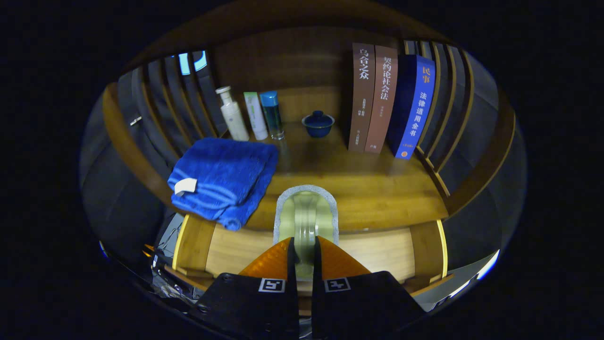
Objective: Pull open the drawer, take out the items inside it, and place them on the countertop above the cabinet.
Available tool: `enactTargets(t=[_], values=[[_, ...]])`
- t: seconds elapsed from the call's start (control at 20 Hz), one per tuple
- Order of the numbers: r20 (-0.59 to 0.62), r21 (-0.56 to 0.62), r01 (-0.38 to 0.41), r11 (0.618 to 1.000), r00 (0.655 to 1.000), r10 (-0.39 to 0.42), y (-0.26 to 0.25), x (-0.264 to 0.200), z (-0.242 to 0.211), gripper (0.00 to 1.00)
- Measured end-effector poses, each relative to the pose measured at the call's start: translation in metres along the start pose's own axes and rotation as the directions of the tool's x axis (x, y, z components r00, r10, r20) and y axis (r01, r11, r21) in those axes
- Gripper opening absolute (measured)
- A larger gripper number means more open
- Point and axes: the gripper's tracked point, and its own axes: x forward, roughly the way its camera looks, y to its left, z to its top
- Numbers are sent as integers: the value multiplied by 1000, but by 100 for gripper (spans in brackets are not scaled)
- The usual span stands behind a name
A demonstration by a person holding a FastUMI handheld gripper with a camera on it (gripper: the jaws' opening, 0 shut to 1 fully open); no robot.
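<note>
My gripper (pixel 304 255) is clamped from both sides on a pale green sponge (pixel 306 212), held on edge just over the countertop (pixel 368 189) lip so it clears the drawer (pixel 377 252) below, with the blue towel (pixel 224 177) at ten o'clock.

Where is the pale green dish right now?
In the gripper view, the pale green dish is held on edge between the gripper fingers, over the countertop's front edge, just right of the folded blue towel.
</note>
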Motion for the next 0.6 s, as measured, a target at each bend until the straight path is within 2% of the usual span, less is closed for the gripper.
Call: enactTargets(t=[0.25, 0.6], values=[[-23, 35, 25, 999, 999, -24, -5, 45, 27, 15], [-49, 44, 35, 998, 998, -32, -8, 75, 53, 15]])
